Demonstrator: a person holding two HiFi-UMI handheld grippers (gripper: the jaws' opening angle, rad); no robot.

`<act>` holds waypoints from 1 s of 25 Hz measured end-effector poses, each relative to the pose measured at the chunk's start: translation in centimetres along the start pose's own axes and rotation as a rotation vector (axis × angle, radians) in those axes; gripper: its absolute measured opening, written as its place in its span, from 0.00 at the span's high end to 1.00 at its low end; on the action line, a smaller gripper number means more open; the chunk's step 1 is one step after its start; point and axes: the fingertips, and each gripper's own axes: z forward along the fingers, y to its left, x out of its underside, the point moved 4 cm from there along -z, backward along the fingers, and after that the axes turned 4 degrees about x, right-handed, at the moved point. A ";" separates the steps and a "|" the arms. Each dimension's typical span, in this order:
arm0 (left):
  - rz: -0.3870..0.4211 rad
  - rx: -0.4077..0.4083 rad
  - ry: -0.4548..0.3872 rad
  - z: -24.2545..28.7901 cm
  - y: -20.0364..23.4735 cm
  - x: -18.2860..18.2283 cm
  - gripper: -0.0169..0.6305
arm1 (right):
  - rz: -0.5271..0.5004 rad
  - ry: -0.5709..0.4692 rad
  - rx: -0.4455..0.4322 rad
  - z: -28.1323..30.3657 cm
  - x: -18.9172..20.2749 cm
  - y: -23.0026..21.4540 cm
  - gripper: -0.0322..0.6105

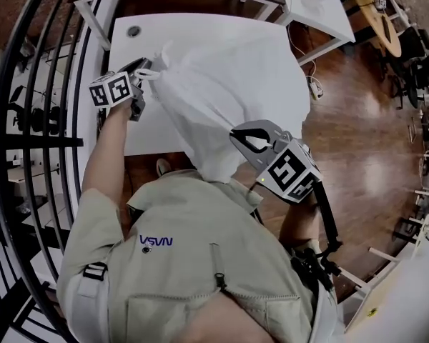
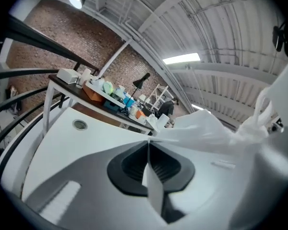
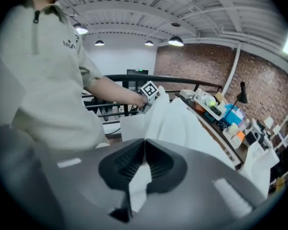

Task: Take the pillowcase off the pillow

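Observation:
A white pillow in its white pillowcase (image 1: 222,95) hangs slanted above the white table (image 1: 139,41). My left gripper (image 1: 144,71) is shut on the case's upper left corner; in the left gripper view a thin fold of pillowcase (image 2: 201,128) runs out from between the closed jaws of the left gripper (image 2: 148,145). My right gripper (image 1: 243,137) is shut on the fabric at the case's lower end, close to the person's chest. In the right gripper view the right gripper (image 3: 144,145) has white cloth (image 3: 175,121) pinched between its pads. The pillow itself is hidden inside the case.
A black curved railing (image 1: 25,120) runs along the left. A dark shelf table with small items (image 2: 103,92) stands behind the white table. Another white table (image 1: 322,9) is at the back right, with wooden floor (image 1: 357,141) and chairs to the right.

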 end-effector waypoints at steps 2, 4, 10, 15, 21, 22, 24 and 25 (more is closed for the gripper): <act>0.038 0.045 0.084 2.3 -1.4 0.7 0.96 | 0.016 -0.016 -0.001 0.4 0.1 0.0 0.94; 0.073 0.100 0.136 4.1 -3.4 1.2 0.96 | 0.035 -0.038 -0.002 1.3 0.0 -0.1 0.94; 0.060 0.034 0.071 1.7 -2.6 1.4 0.93 | 0.112 -0.071 -0.009 4.0 -0.4 -0.9 0.93; -0.028 -0.063 -0.075 -5.9 0.0 1.4 0.81 | 0.167 -0.073 -0.027 7.7 -1.0 -1.3 0.93; -0.106 -0.004 -0.121 -11.2 -5.5 4.1 0.77 | 0.126 -0.141 -0.034 10.6 -3.0 -2.3 0.90; -0.117 0.012 -0.114 -11.2 -6.8 4.6 0.76 | 0.135 -0.158 -0.010 10.8 -3.2 -3.3 0.87; -0.135 0.005 -0.078 -10.6 -8.6 5.8 0.62 | 0.182 -0.167 0.065 11.2 -3.2 -6.0 0.81; -0.142 -0.023 -0.051 -10.2 -8.8 6.6 0.52 | 0.212 -0.152 0.106 11.7 -2.9 -7.3 0.79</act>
